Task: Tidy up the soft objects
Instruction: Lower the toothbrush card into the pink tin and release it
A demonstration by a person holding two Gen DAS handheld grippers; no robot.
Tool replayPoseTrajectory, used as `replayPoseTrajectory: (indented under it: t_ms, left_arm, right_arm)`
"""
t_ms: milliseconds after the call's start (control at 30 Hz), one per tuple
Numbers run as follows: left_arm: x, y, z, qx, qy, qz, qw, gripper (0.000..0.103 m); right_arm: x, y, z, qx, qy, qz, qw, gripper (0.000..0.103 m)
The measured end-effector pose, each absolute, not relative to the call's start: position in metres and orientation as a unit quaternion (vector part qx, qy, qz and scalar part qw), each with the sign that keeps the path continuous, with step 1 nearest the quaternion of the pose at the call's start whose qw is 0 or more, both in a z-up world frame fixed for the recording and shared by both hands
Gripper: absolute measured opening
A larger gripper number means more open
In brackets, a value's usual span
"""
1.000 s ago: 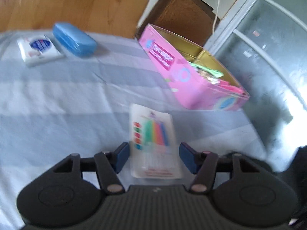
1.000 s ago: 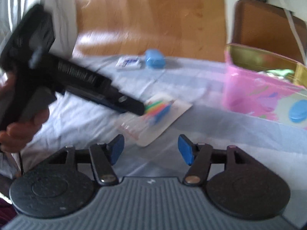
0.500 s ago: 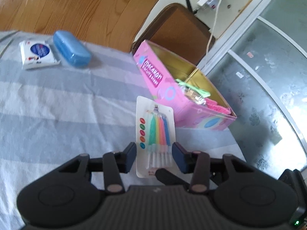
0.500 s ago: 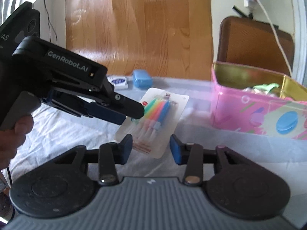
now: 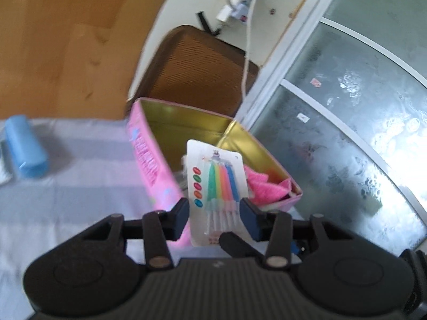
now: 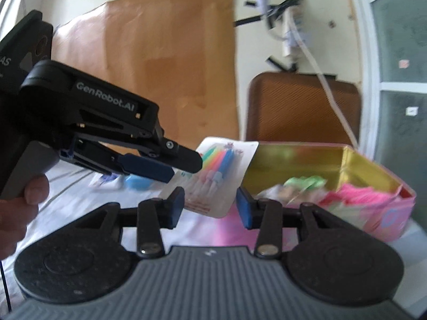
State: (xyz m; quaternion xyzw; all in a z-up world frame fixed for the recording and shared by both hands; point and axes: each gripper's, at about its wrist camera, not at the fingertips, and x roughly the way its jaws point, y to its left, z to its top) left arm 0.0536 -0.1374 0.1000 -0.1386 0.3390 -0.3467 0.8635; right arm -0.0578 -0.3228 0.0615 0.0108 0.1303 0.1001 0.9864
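Clearly the step in hand was carrying one item to the container: the striped cloth (image 5: pixel 66 186) spread wide below, and the open pink tin (image 5: pixel 149 160) with its gold lining stood by the cloth's far right edge, in front of a brown chair back (image 5: pixel 197 74). Pink fluffy pieces (image 5: pixel 264 186) and something pale green already lay inside it. The left gripper (image 5: pixel 214 212), gripped by a person's hand (image 6: pixel 16 205), had just been closing, and its blue pads were clamped on the two long sides of the candle card (image 5: pixel 216 170). The right gripper (image 6: pixel 210 205) had been closing too, with the card's lower end between its fingers; they appeared to clasp it, though blur left the contact uncertain. The card of rainbow birthday candles hung in the air, off the cloth, tilted upright over the tin's near wall and open mouth. A blue case (image 5: pixel 25 152) lay by the cloth's far left edge, not yet stowed. By my reading, the next move called for lowering the card past the rim and freeing both grips only once it rested on the contents, lest the stiff card catch on the wall
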Motion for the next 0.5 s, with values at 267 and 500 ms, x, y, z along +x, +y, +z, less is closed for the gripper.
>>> replayPoseTrajectory:
  t_ms: [267, 500]
  left_arm:
    - [0.106, -0.212, 0.103, -0.123, 0.334, -0.363, 0.861, 0.042]
    - [0.16, -0.239, 0.078, -0.159, 0.364, -0.313, 0.863, 0.045]
  right_arm:
    - [-0.007, -0.376, 0.067, 0.014, 0.12, 0.057, 0.991, 0.047]
    - [0.043, -0.412, 0.041, 0.008, 0.165, -0.008, 0.986, 0.047]
